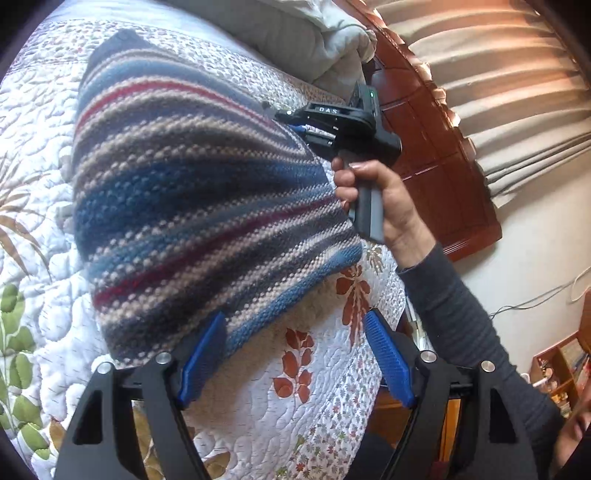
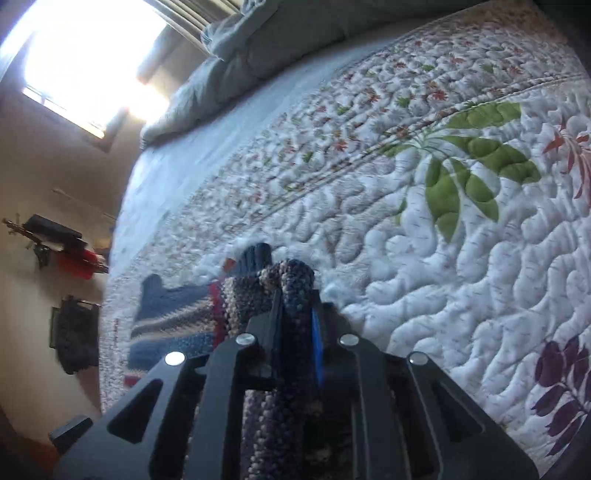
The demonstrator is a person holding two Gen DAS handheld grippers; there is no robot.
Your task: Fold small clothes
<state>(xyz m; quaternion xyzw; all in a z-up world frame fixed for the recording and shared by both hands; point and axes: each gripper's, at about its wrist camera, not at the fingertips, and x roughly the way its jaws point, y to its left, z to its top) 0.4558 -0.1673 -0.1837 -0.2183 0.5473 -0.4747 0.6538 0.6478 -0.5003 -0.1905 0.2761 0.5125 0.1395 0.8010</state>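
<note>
On the left wrist view, a striped knit garment [image 1: 192,206] is hanging up off the floral quilt [image 1: 40,229], filling the frame from nine o'clock to the centre. The left gripper [image 1: 291,354] is standing wide open at six o'clock; its left blue pad [image 1: 201,354] is lying against the garment's lower hem, while the right blue pad [image 1: 388,360] is standing clear of it over the quilt, so nothing is being pinched. At two o'clock of the garment, the right gripper [image 1: 295,127] is meeting the cloth's upper corner, and its black body is bearing white letters reading "DAS". A hand [image 1: 373,199] in a dark sleeve [image 1: 476,317] is gripping its handle. A grey duvet [image 1: 310,33] is lying at twelve o'clock, a wooden headboard [image 1: 436,147] at two and beige curtains [image 1: 509,85] beyond it.

On the right wrist view, the right gripper [image 2: 295,321] is clamping narrowly on a bunched fold of the garment [image 2: 177,317], which is trailing toward eight o'clock across the quilt [image 2: 443,258]. A bright window [image 2: 92,55] is glaring at eleven o'clock, the duvet [image 2: 236,55] is lying at twelve, and wall shelves [image 2: 59,240] are showing at nine
</note>
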